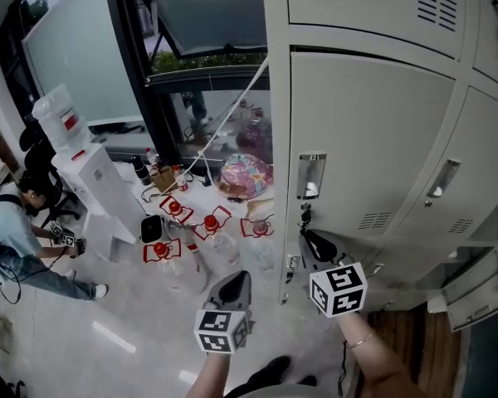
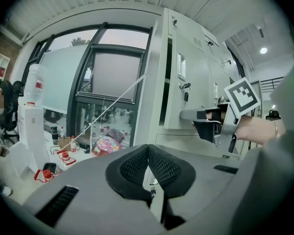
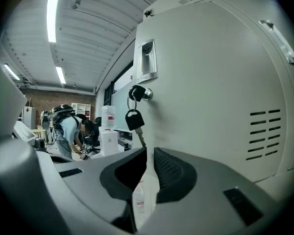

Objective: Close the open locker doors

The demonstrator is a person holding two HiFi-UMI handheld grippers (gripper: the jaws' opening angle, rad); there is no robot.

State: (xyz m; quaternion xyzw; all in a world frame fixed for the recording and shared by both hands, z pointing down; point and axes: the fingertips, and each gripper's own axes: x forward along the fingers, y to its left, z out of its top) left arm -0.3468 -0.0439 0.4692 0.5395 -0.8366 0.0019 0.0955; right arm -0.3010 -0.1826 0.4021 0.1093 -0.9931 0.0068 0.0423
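Note:
The grey locker door (image 1: 365, 131) stands slightly ajar, with a dark gap along its top and left edge. It has a recessed handle (image 1: 311, 175), and below that black keys (image 1: 305, 215) hang from the lock. My right gripper (image 1: 309, 237) is at the door's free edge just under the keys. In the right gripper view the jaws (image 3: 149, 153) stand narrow, with the door's edge (image 3: 148, 175) running in between them. The door (image 3: 206, 82) fills the right side there and the key (image 3: 134, 119) hangs just ahead. My left gripper (image 1: 236, 282) hangs left of the locker, shut and holding nothing (image 2: 148, 148).
Red-capped bottles (image 1: 191, 222) and a colourful bag (image 1: 245, 175) lie on the floor by the window. A white water dispenser (image 1: 87, 181) stands further left, with a person (image 1: 17, 222) bent over beside it. Another grey door panel (image 1: 473, 293) juts out at the lower right.

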